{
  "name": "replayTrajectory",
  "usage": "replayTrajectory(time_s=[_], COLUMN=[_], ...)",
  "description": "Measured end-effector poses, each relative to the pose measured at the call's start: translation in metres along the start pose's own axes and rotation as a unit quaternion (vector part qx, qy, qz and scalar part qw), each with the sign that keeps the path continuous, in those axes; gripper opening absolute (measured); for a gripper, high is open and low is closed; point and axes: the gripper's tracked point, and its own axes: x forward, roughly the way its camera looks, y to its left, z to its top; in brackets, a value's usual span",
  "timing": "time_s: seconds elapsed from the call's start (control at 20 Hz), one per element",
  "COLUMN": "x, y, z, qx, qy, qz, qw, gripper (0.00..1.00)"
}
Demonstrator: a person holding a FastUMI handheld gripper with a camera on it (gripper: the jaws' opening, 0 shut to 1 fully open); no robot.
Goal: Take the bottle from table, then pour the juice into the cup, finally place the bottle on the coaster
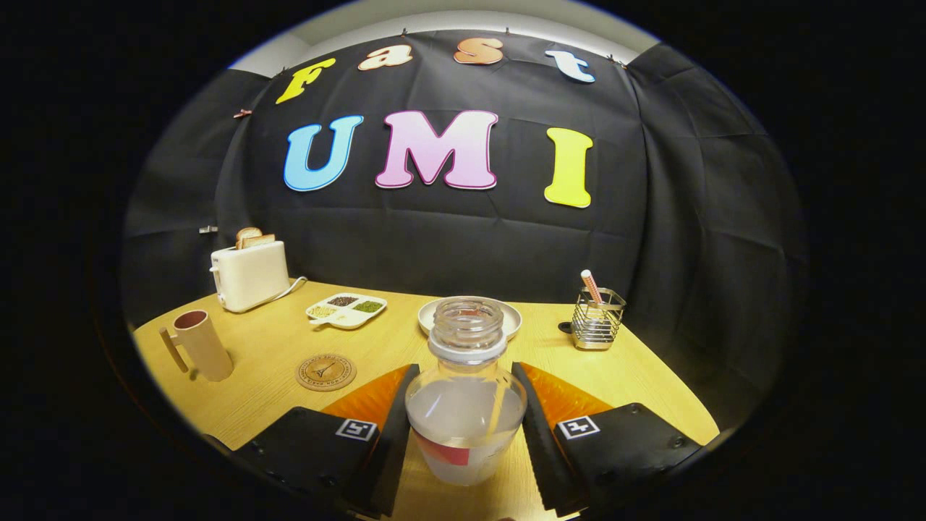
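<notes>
**Two fingers flank the bottle, cup waiting to the left**

Your hand-held gripper point(465, 427) has the bottle point(466, 394) between its fingers, which sit close against the glass belly on both sides. Whether they press firmly or merely touch I cannot tell, so treat the grip as unconfirmed. The hold is low on the wide body, below the neck, which keeps the open mouth clear for pouring and puts the weight of the pale juice near the fingers. The bottle stands upright, so nothing spills yet; whether it is already off the table point(636, 376) is hard to say.

Your cup point(202, 344) stands well to the left, handle turned outward, its mouth open upward to receive the pour. The coaster point(325, 372) lies flat between cup and bottle, nearer you, a short carry once pouring is done.

Beyond the bottle sits a plate point(510, 315); a toaster point(249, 275), a snack tray point(347, 310) and a wire holder point(597, 318) stand farther back, out of your path.
</notes>
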Motion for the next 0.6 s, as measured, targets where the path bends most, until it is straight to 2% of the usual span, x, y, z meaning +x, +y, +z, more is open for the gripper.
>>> replayTrajectory(time_s=[0.25, 0.45, 0.6], x=[-0.01, -0.011, -0.009], y=[0.005, 0.034, 0.076], z=[0.05, 0.097, 0.13], qx=[-0.109, -0.204, -0.258], qy=[-0.027, -0.054, -0.074], qz=[0.008, 0.024, 0.037], qw=[0.994, 0.977, 0.963], gripper=[0.75, 0.75, 0.75])
